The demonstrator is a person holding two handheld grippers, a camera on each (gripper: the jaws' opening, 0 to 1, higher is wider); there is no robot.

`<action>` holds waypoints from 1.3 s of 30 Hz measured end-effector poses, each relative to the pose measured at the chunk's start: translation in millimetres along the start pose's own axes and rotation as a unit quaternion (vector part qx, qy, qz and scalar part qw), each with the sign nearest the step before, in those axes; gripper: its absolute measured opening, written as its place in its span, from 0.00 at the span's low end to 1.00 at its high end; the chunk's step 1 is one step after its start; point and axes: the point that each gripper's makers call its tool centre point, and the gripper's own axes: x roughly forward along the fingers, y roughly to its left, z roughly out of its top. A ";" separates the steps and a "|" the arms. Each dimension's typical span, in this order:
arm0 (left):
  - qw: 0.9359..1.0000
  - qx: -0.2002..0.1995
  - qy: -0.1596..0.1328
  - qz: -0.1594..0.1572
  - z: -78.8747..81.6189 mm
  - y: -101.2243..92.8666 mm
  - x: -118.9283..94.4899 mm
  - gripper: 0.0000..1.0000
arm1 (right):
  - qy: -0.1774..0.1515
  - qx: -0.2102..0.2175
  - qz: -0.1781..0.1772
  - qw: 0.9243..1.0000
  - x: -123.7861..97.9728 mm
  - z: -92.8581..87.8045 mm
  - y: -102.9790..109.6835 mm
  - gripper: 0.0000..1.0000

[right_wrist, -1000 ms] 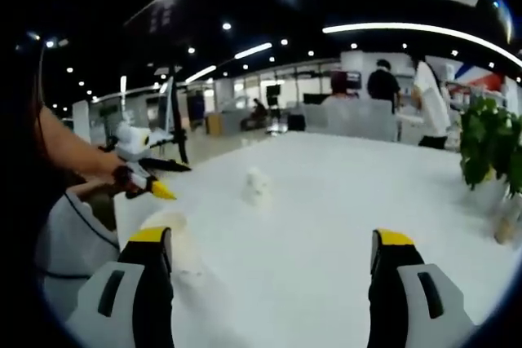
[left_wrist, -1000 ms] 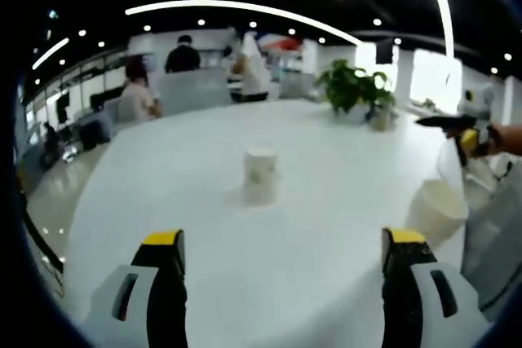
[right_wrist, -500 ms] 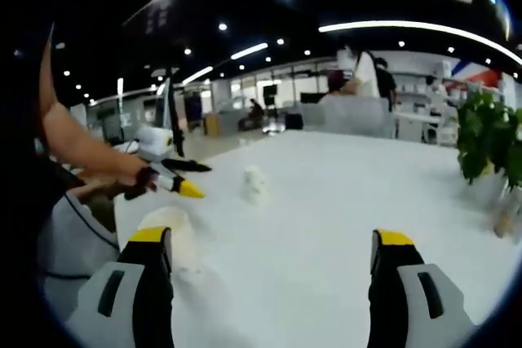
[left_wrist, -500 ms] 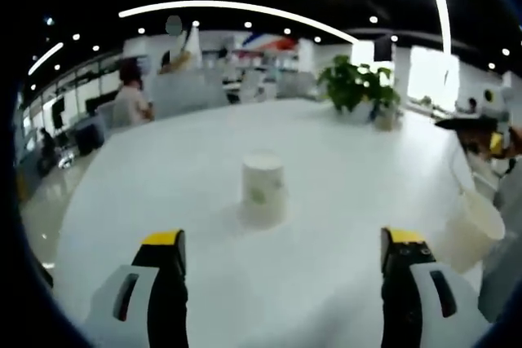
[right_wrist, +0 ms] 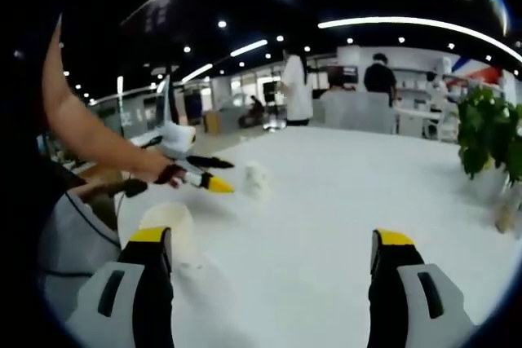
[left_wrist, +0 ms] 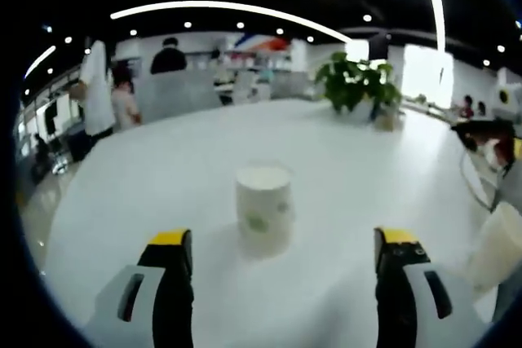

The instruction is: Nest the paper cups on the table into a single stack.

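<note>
A white paper cup (left_wrist: 263, 205) with a small green mark stands on the white table (left_wrist: 163, 193), just ahead of my open left gripper (left_wrist: 282, 237) and between the lines of its jaws. A second cup (left_wrist: 499, 242) sits at the table's right edge. In the right gripper view that near cup (right_wrist: 167, 230) stands mouth up beside the left jaw of my open right gripper (right_wrist: 271, 237). The far cup (right_wrist: 255, 181) is small in the distance. The left gripper (right_wrist: 218, 175), held by a hand, reaches in from the left close to it.
A potted plant (left_wrist: 355, 87) stands at the far side of the table, also at the right of the right gripper view (right_wrist: 489, 140). People (left_wrist: 98, 95) stand and sit beyond the table. The person's arm (right_wrist: 90, 140) crosses the left of the right gripper view.
My left gripper has moved forward toward the marked cup, which now looks larger and closer. In the right gripper view it has travelled rightward toward the far cup. Background people shifted.
</note>
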 end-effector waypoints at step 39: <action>1.000 0.011 -0.023 0.001 17.3 13.3 59.4 0.41 | 0.013 0.008 0.008 1.000 5.3 -7.2 5.1 1.00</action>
